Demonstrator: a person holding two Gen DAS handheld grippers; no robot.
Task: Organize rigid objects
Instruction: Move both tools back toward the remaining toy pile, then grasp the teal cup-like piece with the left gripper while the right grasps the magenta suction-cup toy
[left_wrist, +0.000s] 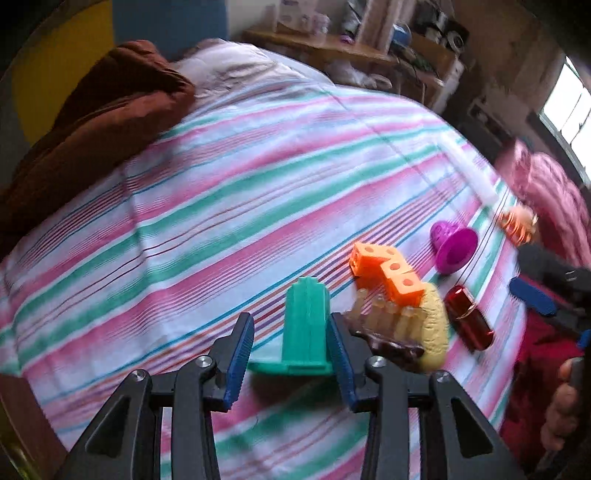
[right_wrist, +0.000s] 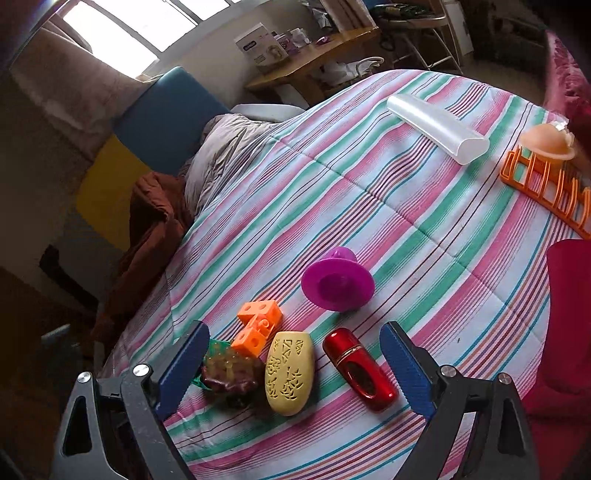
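Observation:
On the striped bedsheet (left_wrist: 221, 192) lie a green ribbed cone-shaped piece (left_wrist: 304, 332), an orange cube block (left_wrist: 388, 273), a brown bristly brush (left_wrist: 384, 332), a yellow patterned oval case (left_wrist: 437, 325), a red capsule-shaped case (left_wrist: 469, 319) and a purple flanged piece (left_wrist: 456, 249). My left gripper (left_wrist: 291, 350) is open with the green piece between its jaws, touching the right pad. My right gripper (right_wrist: 291, 373) is open and empty above the brush (right_wrist: 229, 376), the yellow case (right_wrist: 290, 371) and the red case (right_wrist: 360, 371). The orange block (right_wrist: 256, 325) and purple piece (right_wrist: 338, 282) lie beyond.
A white translucent long case (right_wrist: 437, 127) lies far on the bed. An orange rack (right_wrist: 546, 184) with a peach flanged piece (right_wrist: 550, 142) sits at the right edge. A brown blanket (left_wrist: 92, 122) lies at the left. A wooden desk (right_wrist: 314, 55) stands behind the bed.

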